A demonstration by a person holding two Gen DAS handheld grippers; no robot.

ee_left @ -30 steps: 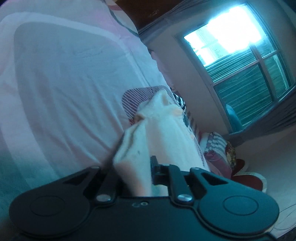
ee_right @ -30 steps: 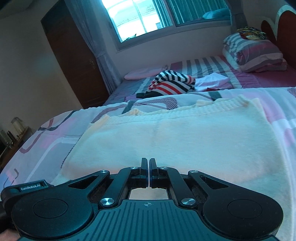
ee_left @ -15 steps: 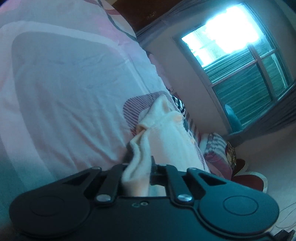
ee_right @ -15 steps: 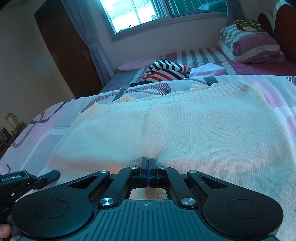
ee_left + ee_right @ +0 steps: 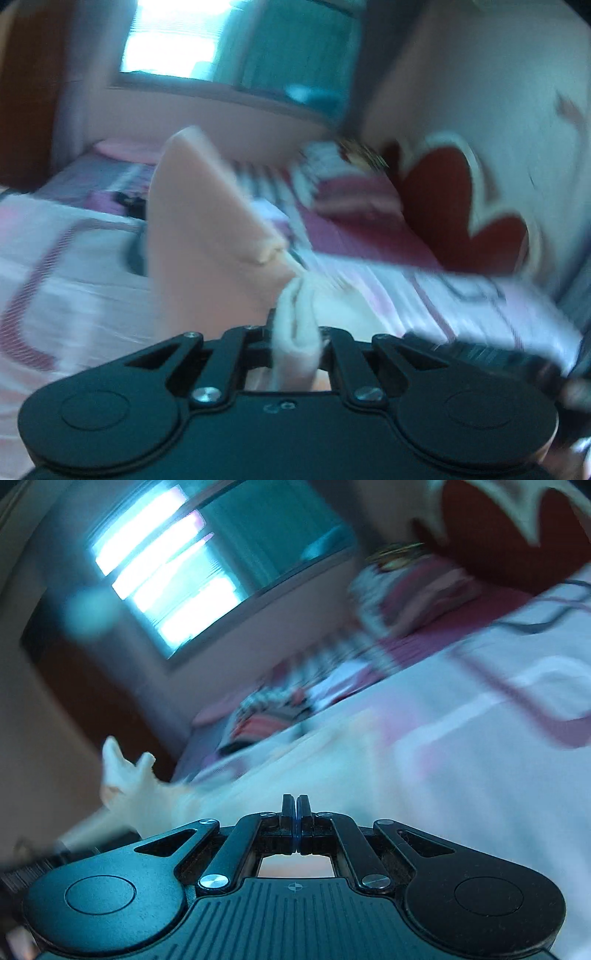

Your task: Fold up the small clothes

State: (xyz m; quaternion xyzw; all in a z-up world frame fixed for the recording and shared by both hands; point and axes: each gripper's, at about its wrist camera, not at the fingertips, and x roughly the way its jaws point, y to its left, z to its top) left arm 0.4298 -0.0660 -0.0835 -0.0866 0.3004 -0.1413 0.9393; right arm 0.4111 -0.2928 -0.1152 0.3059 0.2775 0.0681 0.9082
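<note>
Both wrist views are smeared with motion blur. The left gripper [image 5: 295,328] has its jaws clamped on a bunched edge of the cream knitted garment [image 5: 207,236], which rises from the jaws as a lifted, pointed sheet above the pink and white bedspread [image 5: 66,280]. The right gripper [image 5: 295,812] shows its jaws pressed fully together; pale knit lies right at the tips, but the blur hides whether any fabric is pinched there. In the right wrist view the garment [image 5: 258,775] spreads over the bed ahead of the jaws, with one corner pulled up at the far left. Beyond lie a striped pillow [image 5: 332,177], a red heart-shaped headboard [image 5: 461,206] and a bright window [image 5: 166,583]
</note>
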